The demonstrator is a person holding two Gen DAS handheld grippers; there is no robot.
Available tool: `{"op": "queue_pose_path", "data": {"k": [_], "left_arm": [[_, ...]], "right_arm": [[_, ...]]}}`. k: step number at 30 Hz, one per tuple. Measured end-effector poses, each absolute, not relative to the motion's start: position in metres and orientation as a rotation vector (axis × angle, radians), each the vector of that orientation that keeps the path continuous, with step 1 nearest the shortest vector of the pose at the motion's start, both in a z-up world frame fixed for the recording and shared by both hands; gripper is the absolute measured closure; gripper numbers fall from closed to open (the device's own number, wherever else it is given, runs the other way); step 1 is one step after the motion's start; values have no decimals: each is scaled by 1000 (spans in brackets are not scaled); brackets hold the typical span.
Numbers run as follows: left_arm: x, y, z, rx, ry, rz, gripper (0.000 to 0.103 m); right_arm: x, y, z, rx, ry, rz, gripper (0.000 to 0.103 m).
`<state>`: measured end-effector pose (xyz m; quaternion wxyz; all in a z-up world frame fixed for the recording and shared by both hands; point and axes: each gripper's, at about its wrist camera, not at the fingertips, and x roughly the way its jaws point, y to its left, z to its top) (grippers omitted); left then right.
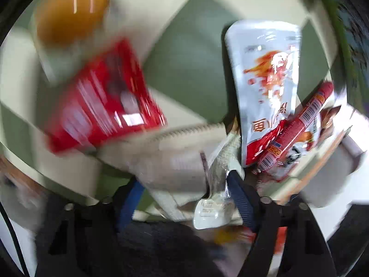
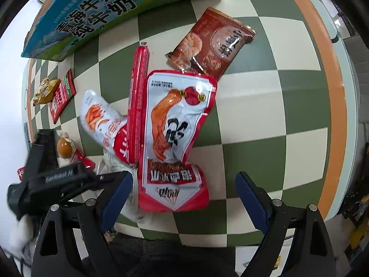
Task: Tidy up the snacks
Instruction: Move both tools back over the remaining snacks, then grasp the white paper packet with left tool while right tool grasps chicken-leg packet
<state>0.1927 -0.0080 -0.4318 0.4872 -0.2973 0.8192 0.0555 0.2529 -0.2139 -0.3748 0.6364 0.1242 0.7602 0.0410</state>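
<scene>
My right gripper points down at the table, open, with the lower end of a large white-and-red snack packet between its fingers and not pressed. A red sausage stick and a white-and-orange packet lie against its left side. The left wrist view is blurred. My left gripper stands around a pale packet and a clear-wrapped one; whether its pads press on them I cannot tell. The white-and-orange packet and the sausage lie just beyond to the right.
A checkered green-and-cream cloth with an orange border covers the table. A blue-green milk box stands at the back left, a brown packet beside it. A wrapped brown egg, red packet and yellow packet lie left.
</scene>
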Motion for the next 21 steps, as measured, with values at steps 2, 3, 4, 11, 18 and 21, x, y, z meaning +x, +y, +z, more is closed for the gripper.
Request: {"op": "queue_pose_path", "data": {"k": [2,3,4,11,18,21], "left_arm": [[204,-17,-424,-510,1980,77,33],[207,-22,-421,-436,1974,56,33],[211,-28,-420,-370,1976,23,32],[227,-71,-403,144,1898,-112,30],[215,-49,-405,-60,1949,-69,30],[204,-30,-400,-208,1954,-47,30]], "right_arm": [[258,-214,-380,280,1743,91,11],[259,-214,-382,279,1747,90,11],[260,-213,-385,277,1752,92,11],[256,-187,-413,171,1843,136,11],[249,-162,-418,-59,1801,95,44],[242,-169,-413,-53,1811,110,67]]}}
